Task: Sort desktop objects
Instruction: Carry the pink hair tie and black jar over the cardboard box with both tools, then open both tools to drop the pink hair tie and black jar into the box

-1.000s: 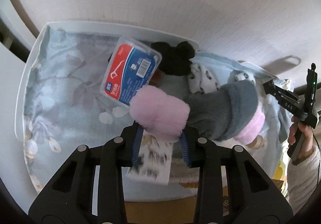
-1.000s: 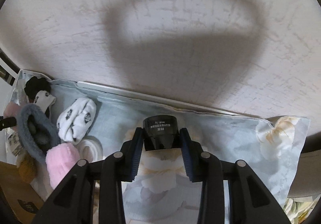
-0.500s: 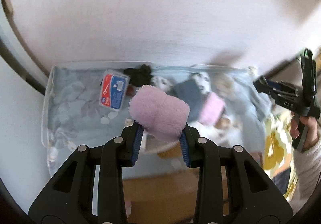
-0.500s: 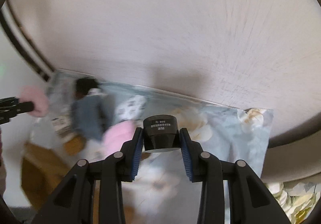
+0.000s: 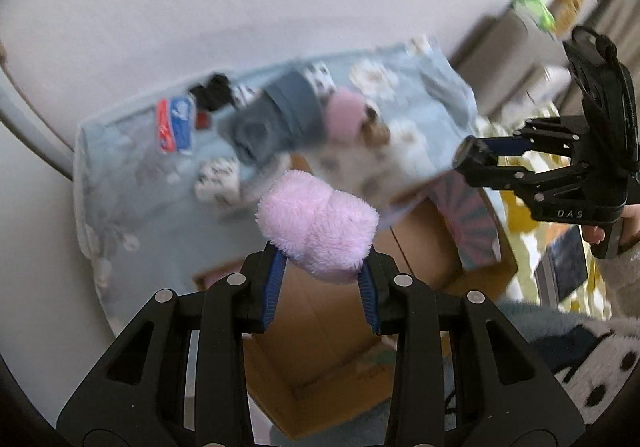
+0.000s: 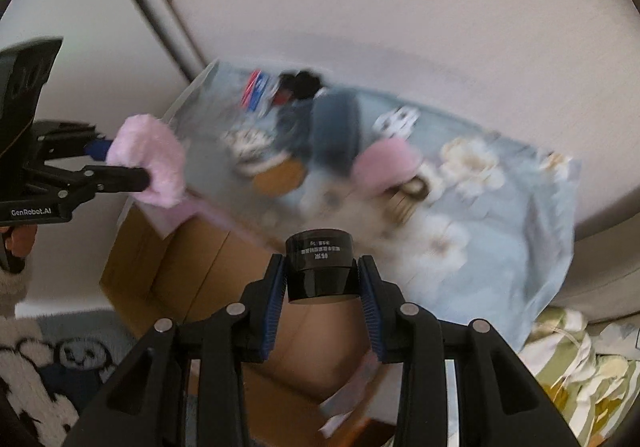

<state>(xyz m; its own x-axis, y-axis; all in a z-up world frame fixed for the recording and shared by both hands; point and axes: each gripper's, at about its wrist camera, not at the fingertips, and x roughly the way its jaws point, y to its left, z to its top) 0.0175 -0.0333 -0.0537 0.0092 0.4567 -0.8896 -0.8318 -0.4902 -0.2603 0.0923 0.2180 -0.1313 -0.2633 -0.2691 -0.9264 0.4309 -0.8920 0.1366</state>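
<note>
left gripper [image 5: 322, 267] pointing steeply down, jaws clamped on a pink fuzzy sock [image 5: 318, 225]. right gripper [image 6: 320, 279] same angle, pinching a small black jar [image 6: 319, 267].

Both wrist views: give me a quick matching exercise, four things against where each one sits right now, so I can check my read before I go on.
Things:
1. pink fluffy sock
2. black cylinder
3. grey sock
4. cardboard box

Places:
A. lying on the blue floral cloth
B. clamped in the right gripper
C. open, below both grippers
D. clamped in the left gripper

Pairs: 1-D, 2-B, 3-A, 4-C
</note>
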